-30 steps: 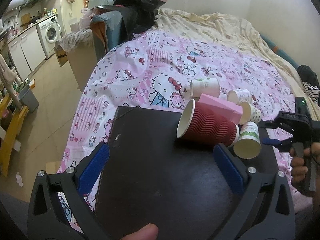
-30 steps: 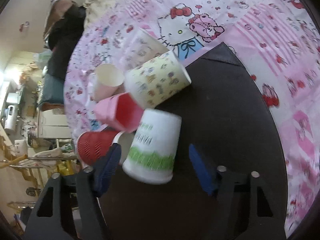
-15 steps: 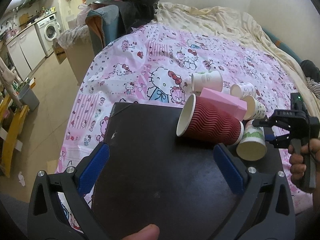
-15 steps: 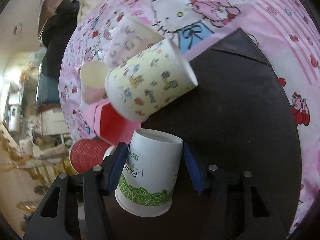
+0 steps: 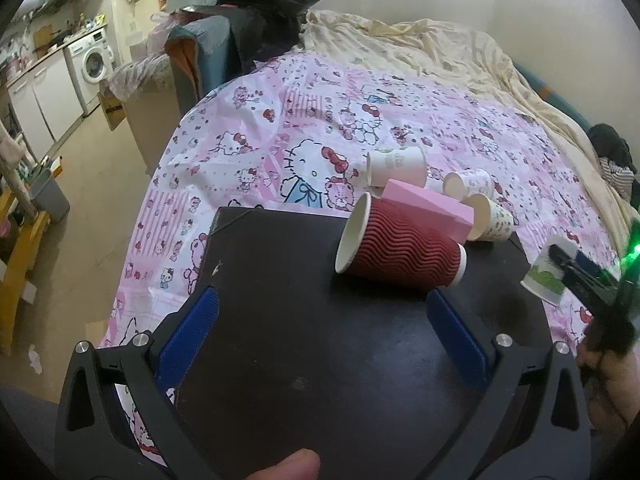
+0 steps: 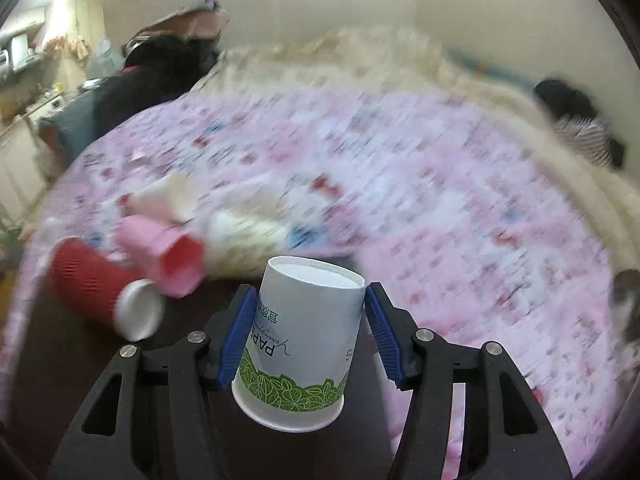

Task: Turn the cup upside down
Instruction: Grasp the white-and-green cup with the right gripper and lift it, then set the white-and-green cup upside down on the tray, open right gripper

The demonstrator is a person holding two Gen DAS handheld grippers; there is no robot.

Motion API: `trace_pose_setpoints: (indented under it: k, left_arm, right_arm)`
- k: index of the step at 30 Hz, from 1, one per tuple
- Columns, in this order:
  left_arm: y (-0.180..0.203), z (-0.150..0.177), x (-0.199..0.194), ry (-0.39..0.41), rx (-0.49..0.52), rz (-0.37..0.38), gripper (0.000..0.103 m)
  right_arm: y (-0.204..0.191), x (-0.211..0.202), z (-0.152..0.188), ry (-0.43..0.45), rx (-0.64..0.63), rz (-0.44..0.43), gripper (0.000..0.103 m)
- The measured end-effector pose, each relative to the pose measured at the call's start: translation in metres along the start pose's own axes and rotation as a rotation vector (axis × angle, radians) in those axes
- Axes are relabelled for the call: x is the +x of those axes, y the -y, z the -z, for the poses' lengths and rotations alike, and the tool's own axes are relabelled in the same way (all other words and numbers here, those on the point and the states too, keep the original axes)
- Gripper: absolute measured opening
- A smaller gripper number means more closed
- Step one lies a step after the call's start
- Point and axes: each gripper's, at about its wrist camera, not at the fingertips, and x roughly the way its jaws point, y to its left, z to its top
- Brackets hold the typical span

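The white cup (image 6: 298, 344) is clamped by the right gripper (image 6: 306, 334) above the board's (image 5: 320, 360) 3 o'clock edge, while the left gripper (image 5: 320, 336) is held apart; the thin wall could be crushed or slipped out if squeezed unevenly.

Your left wrist view is sharp and evenly lit by soft indoor light — only faint shadows under the red cup (image 5: 400, 246) on the dark board (image 5: 320, 340), which shows a dull sheen. Fisheye bends the edges, corners go black. A green LED glare smears at the right edge. Your right wrist view is heavily motion-blurred: the bedspread (image 6: 400, 184) is streaked, while the white cup (image 6: 300, 344) and blue fingers (image 6: 240, 336) stay crisp. Bright spot top left.
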Motion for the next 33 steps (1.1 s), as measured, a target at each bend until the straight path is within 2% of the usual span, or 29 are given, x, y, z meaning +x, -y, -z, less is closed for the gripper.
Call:
trace_pose_setpoints:
  k: [4,5,10,15,17,19,21,26,33]
  left_arm:
    - [-0.001,-0.001,-0.004,0.015,0.000,-0.006,0.103]
    - [-0.002,-0.001,-0.005,0.014,-0.005,-0.005,0.103]
    - [-0.005,-0.002,-0.005,0.013,-0.015,-0.009,0.103]
    - [-0.002,-0.002,-0.005,0.002,-0.012,0.012,0.103]
    - [-0.001,-0.002,-0.006,0.003,-0.004,0.013,0.103]
    - [-0.002,-0.001,-0.005,-0.005,-0.003,0.020,0.103]
    - [-0.004,0.000,-0.004,-0.011,-0.003,0.017,0.103]
    - [-0.009,0.002,0.001,-0.043,-0.008,0.010,0.103]
    - [-0.004,0.010,0.010,-0.093,-0.004,0.017,0.103]
  right_arm:
    - [0.012,0.023,0.012,-0.012,0.017,0.061,0.059]
    - [0.009,0.023,0.013,0.008,0.022,0.063,0.059]
    - [-0.005,0.016,0.017,-0.010,-0.032,0.094,0.060]
    - [-0.004,0.007,0.030,-0.072,-0.009,0.063,0.061]
    - [-0.005,0.007,0.032,-0.102,0.010,0.029,0.076]
    - [-0.006,0.005,0.032,-0.100,0.027,0.016,0.086]
    - [-0.007,-0.002,0.028,-0.087,0.043,0.000,0.090]
    - [0.001,-0.031,0.018,-0.041,0.152,-0.050,0.090]
    - [0.005,-0.068,0.022,-0.056,0.269,-0.130,0.090]
